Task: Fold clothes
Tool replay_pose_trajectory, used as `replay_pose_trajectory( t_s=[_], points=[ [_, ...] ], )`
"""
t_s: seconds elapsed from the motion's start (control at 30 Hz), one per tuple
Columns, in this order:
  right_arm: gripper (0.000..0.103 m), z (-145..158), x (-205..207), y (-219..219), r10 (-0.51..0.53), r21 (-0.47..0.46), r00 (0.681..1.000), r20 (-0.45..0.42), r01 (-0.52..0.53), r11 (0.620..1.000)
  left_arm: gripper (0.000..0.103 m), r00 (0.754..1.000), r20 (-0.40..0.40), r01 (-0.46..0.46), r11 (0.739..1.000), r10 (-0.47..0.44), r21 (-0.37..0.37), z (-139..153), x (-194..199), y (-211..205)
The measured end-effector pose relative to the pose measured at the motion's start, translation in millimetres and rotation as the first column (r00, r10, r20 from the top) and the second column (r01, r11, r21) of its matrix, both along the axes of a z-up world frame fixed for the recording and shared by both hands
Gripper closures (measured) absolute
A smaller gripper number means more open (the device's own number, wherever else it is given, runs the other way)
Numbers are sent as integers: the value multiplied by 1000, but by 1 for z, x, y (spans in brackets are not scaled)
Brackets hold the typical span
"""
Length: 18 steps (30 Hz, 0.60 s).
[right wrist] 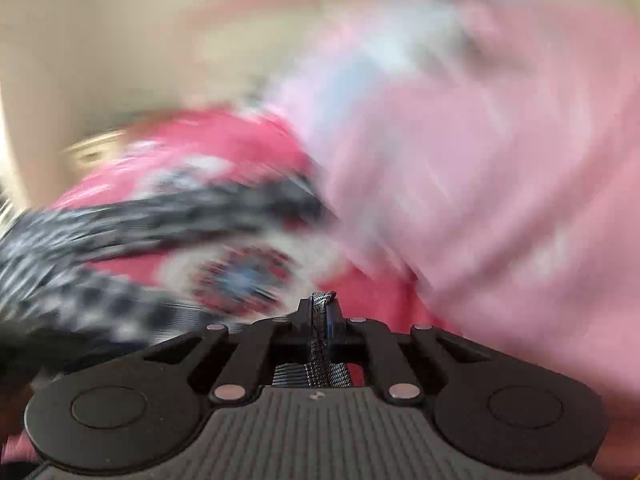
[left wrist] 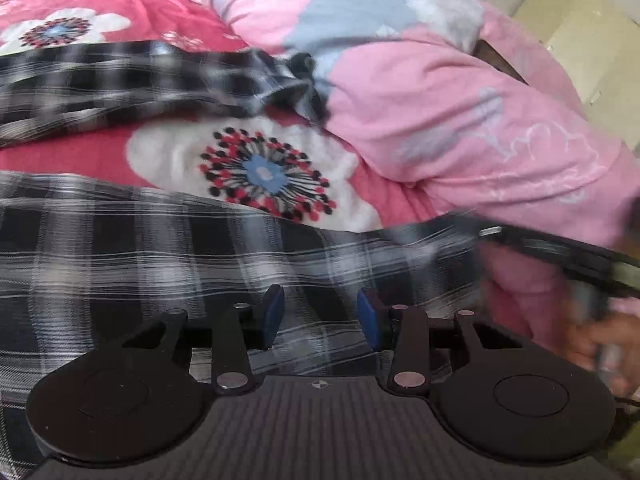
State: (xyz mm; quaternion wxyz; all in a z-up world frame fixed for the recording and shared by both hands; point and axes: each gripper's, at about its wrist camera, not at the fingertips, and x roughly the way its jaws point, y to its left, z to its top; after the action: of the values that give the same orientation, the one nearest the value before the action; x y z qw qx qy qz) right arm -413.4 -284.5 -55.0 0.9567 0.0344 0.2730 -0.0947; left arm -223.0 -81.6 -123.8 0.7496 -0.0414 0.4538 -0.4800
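A black-and-white plaid garment (left wrist: 160, 256) lies spread over a red flowered bedsheet (left wrist: 100, 160). Just above that cloth my left gripper (left wrist: 320, 316) is open, its blue pads (left wrist: 273, 312) apart with nothing between them. A second band of the plaid garment (left wrist: 120, 76) runs across the bed farther back. In the right wrist view, which is heavily motion-blurred, my right gripper (right wrist: 322, 312) is shut on a fold of the plaid garment (right wrist: 322, 344). The rest of the garment (right wrist: 120, 240) trails off to the left over the bedsheet (right wrist: 224, 144).
A bulky pink and grey quilt (left wrist: 460, 112) is heaped on the right side of the bed; the same quilt (right wrist: 500, 180) fills the right of the right wrist view. The right gripper's black body and a hand (left wrist: 600, 340) show at the left wrist view's right edge. A beige wall (right wrist: 120, 40) stands behind.
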Motion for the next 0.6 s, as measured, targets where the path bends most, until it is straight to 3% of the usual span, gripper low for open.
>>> replay_pose_trajectory(
  t_s=[0.07,0.13,0.23,0.43,0.6],
  points=[
    [95,12,-16,38,166,-177,986,18,-161,971,63,1000,2,-15,1000,15,3,-2,1,3],
    [95,13,-32,73,306,-348,952,-10,-291,891,63,999,-8,-38,999,38,5,-3,4,7],
    [95,5,-49,105,423,-473,904,-65,-401,784,63,998,-17,-59,998,60,6,-4,7,10],
    [95,4,-55,111,447,-476,893,-58,-419,773,63,996,-30,-85,996,85,11,-4,10,10],
    [95,-1,-42,101,377,-501,925,-44,-347,793,63,986,-117,-126,991,121,-35,5,15,24]
  ],
)
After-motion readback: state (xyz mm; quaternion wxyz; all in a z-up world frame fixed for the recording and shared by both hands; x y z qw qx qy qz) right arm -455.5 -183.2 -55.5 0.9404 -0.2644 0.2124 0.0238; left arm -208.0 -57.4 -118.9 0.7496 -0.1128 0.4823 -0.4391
